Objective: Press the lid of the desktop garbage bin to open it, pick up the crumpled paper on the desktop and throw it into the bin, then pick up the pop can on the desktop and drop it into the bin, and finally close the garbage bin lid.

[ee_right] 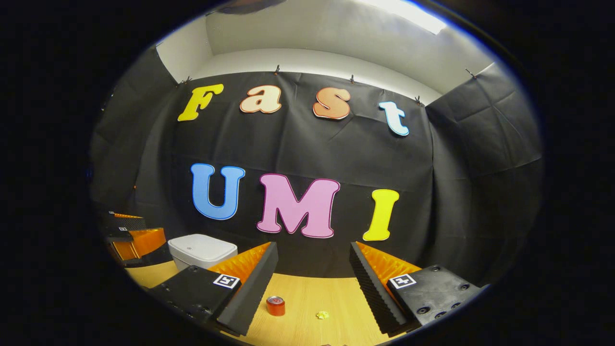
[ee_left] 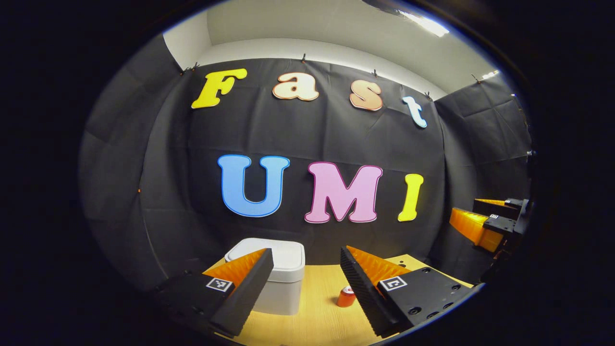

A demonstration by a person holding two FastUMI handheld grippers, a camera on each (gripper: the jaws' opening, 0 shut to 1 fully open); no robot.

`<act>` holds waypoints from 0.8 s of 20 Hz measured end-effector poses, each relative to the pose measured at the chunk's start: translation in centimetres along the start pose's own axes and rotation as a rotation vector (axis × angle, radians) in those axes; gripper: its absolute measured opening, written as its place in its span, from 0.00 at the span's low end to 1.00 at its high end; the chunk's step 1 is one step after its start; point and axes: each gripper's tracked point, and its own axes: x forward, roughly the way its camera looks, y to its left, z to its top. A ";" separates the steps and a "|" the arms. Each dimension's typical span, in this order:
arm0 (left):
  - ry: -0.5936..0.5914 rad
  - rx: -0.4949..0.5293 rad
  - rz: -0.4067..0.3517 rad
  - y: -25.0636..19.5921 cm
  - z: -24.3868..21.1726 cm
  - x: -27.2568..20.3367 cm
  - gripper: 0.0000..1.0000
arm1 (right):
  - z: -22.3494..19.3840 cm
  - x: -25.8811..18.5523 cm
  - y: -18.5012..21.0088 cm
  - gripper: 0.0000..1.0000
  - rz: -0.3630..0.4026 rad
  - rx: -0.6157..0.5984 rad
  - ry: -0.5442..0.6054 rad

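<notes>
White garbage bin (ee_left: 283, 274), lid shut, on a wooden desktop (ee_right: 307, 293). Right of the bin stands the pop can (ee_right: 276, 306); farther right lies crumpled paper (ee_right: 322, 315). Left gripper (ee_left: 306, 283) and right gripper (ee_right: 313, 283) hover spread, empty.

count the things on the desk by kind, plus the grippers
garbage bin: 1, lid shut
pop can: 1, upright
crumpled paper: 1
grippers: 2, left gripper and right gripper, both open
total: 5
</notes>
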 end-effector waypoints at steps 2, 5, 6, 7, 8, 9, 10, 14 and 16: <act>-0.002 0.000 0.012 0.4 0.2 0.6 0.95 | 0.2 0.3 0.0 0.96 0.008 -0.004 -0.006; -0.003 0.012 0.025 1.4 0.6 1.5 0.95 | 0.2 0.8 0.3 0.96 0.018 0.005 -0.006; 0.008 0.014 0.022 1.6 0.6 2.0 0.95 | 0.1 1.0 0.5 0.96 0.025 0.005 0.002; 0.025 0.017 0.018 1.9 0.3 2.7 0.95 | 0.0 1.1 0.5 0.96 0.029 0.002 0.009; 0.039 0.022 0.019 2.5 0.3 3.3 0.95 | 0.2 1.4 0.6 0.96 0.031 -0.001 0.011; 0.051 0.027 0.021 3.1 0.3 4.0 0.94 | 0.3 1.5 0.5 0.96 0.032 -0.002 0.008; 0.062 0.032 0.021 3.6 0.3 4.8 0.92 | 0.2 1.8 0.5 0.96 0.031 -0.003 0.007; 0.124 0.030 0.027 5.4 -0.5 8.2 0.69 | -0.3 2.7 0.2 0.96 0.029 -0.004 0.012; 0.146 0.017 0.051 6.5 -1.0 9.5 0.53 | -0.9 3.4 -0.2 0.96 0.022 -0.007 0.020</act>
